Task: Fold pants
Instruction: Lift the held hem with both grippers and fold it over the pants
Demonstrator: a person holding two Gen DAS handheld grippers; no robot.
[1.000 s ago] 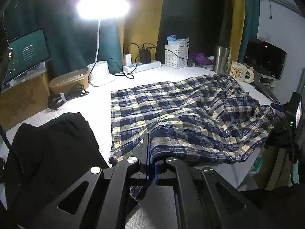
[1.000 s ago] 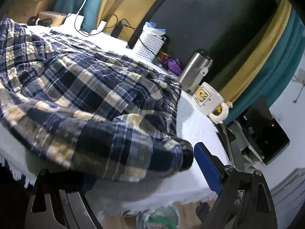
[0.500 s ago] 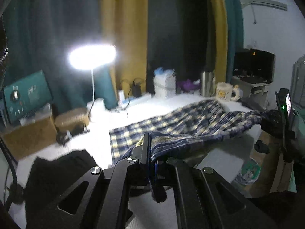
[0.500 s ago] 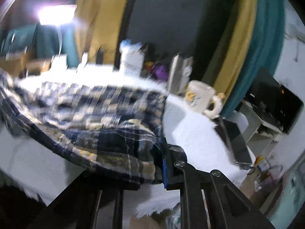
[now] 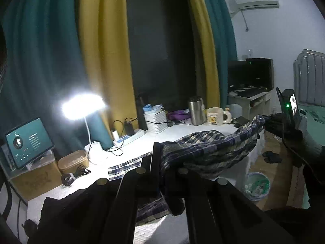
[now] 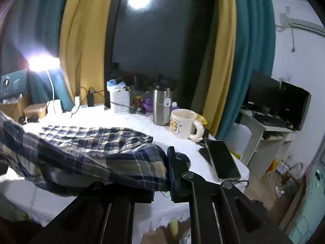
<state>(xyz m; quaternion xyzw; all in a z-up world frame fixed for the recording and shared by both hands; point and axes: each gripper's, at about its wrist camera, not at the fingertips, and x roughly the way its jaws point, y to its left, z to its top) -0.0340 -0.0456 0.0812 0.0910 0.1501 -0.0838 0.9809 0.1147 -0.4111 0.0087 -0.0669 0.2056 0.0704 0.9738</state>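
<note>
The blue, white and yellow plaid pants [image 5: 211, 148] hang lifted above the white table [image 5: 174, 132], stretched between my two grippers. My left gripper [image 5: 160, 162] is shut on one corner of the cloth, which bunches over its fingers. In the right wrist view the plaid pants [image 6: 91, 152] drape leftward from my right gripper [image 6: 168, 168], shut on the other corner. The right gripper [image 5: 270, 122] also shows far right in the left wrist view, held by a dark-gloved hand [image 5: 292, 138]. The far part of the cloth still rests on the table.
A lit desk lamp [image 5: 83, 106], a tablet [image 5: 28, 142], a power strip [image 5: 130, 136], a white basket [image 5: 155, 120], a steel flask [image 6: 161, 106] and a mug [image 6: 183, 125] line the back. A phone [image 6: 222, 159] lies at the right edge. Black clothing [image 5: 69, 209] lies near left. A bin [image 5: 257, 186] stands on the floor.
The right gripper shut on the near right corner of the pants. Both grippers then rose, lifting the near edge of the pants off the table, and the views tilted up toward the curtains.
</note>
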